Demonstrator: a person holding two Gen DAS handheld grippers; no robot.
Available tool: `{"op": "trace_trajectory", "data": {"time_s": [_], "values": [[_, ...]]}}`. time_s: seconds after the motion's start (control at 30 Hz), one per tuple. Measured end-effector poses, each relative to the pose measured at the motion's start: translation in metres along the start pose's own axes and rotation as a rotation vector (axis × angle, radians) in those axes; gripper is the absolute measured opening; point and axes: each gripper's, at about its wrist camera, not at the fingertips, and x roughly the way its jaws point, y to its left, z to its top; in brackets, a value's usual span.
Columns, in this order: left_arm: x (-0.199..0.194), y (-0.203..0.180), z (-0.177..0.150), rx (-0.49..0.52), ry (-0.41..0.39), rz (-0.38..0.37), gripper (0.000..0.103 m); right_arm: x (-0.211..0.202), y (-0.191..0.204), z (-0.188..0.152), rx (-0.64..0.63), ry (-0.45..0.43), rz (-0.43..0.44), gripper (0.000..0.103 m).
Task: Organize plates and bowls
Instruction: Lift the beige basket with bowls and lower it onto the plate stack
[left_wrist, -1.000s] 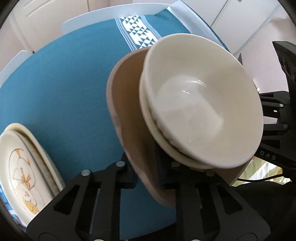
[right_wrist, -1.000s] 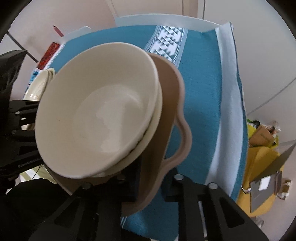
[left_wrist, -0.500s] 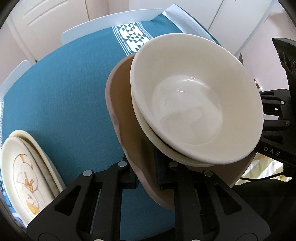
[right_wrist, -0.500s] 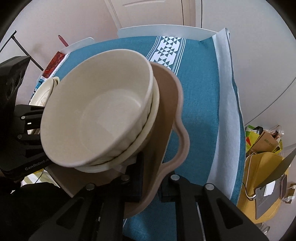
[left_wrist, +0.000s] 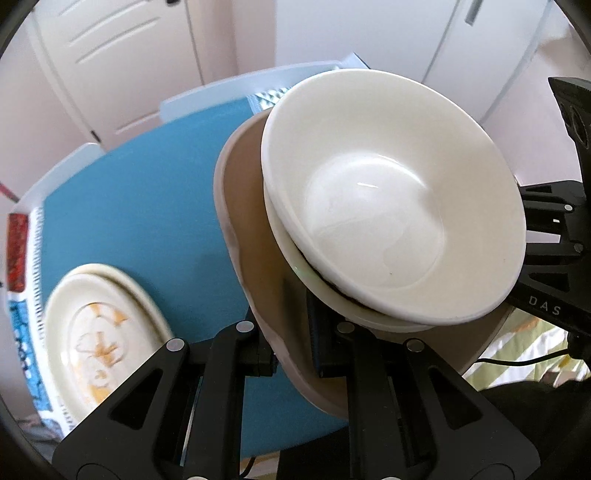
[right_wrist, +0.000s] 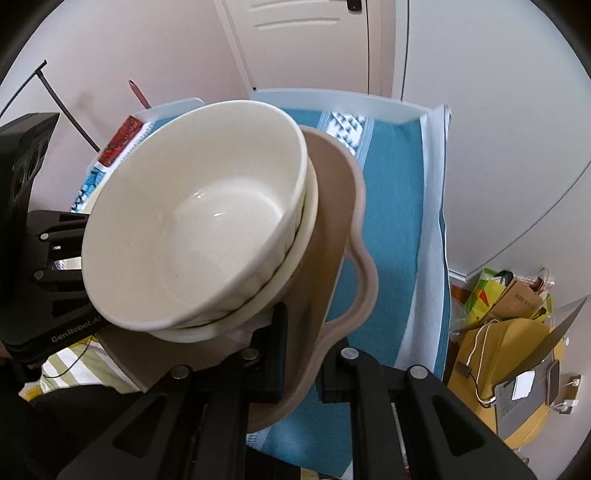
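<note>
Carrying is the step in hand: a taupe tray (left_wrist: 255, 258) with a wavy rim is held off the teal tablecloth (left_wrist: 140, 221) from both sides. The left gripper (left_wrist: 291, 354) is pinched on one edge of the tray rim, and the right gripper (right_wrist: 299, 354) is pinched on the opposite edge, beside the looped handle (right_wrist: 360, 284); both sets of jaws are pressed together on the rim. Two nested cream bowls (left_wrist: 391, 206) sit on the tray, the upper one seated inside the lower. The stack appears tilted in both wrist views, though fisheye distortion makes the true lean hard to judge.

A decorated oval plate (left_wrist: 99, 339), seemingly on top of a second plate, lies on the cloth at lower left of the left view, well apart from the tray.

Judgement: the load is mid-transfer. The next move calls for both grips to be kept level with each other and moved together, so the bowls do not slide toward a rim.

Edges and room: the far table edge (right_wrist: 332, 99) is bordered by white, with doors behind. Open cloth is seen between tray and plates. To the right of the table, a cluttered yellow seat (right_wrist: 517, 369) limits swing on that side.
</note>
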Motion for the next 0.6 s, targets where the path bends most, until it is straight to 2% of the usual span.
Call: {"op": "trace_trajectory", "data": {"time_s": [0.3,0.6], "values": [[-0.047,0.052,-0.013,-0.041,-0.043,0.045,0.010,-0.016,0.057,0.032,-0.061,-0.036,0.031,0.012],[-0.062,0.143,-0.045,-0.041,-0.021,0.040,0.009,0.016,0.144,0.051,-0.035,-0.013,0.031,0.012]]}}
